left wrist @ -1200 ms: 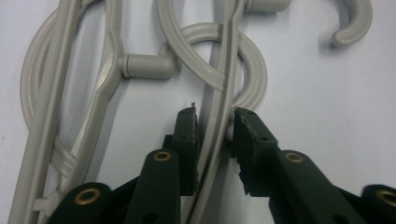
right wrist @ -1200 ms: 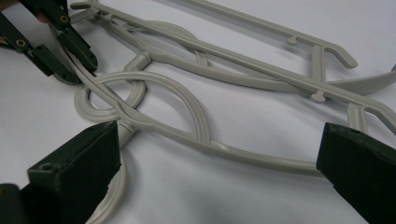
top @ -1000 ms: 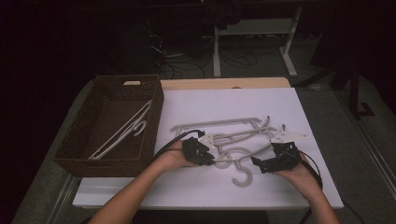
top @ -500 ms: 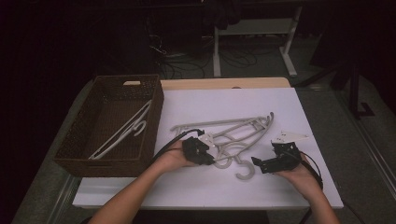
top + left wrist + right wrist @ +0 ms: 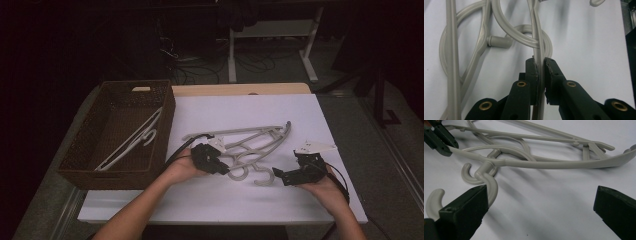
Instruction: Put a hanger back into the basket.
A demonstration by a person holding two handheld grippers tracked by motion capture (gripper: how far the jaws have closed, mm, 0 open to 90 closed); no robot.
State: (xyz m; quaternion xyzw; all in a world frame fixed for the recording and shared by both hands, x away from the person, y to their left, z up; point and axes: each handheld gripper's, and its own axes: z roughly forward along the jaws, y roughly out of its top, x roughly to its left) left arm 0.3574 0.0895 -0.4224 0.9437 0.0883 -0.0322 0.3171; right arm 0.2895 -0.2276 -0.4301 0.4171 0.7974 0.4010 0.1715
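Several grey plastic hangers (image 5: pixel 252 145) lie tangled on the white table top (image 5: pixel 250 107). My left gripper (image 5: pixel 224 167) is shut on the thin arm of one grey hanger (image 5: pixel 537 35), seen up close in the left gripper view (image 5: pixel 539 62). Its hook and another hook curl just beyond the jaws. My right gripper (image 5: pixel 280 176) is held near the front right, open, its jaws wide apart (image 5: pixel 540 205) and nothing between them. A hanger hook (image 5: pixel 490 182) sits beside its left jaw. The left gripper (image 5: pixel 439 137) shows far off at the top left of the right gripper view.
A dark woven basket (image 5: pixel 167 115) stands at the table's left with a white hanger (image 5: pixel 132 142) lying inside. A wooden edge (image 5: pixel 240 89) runs along the back. Beyond the table are desk legs and cables on a dark floor.
The tangle of hangers has shifted a little left and back with my left gripper. The right gripper has stayed near the hooks, open.
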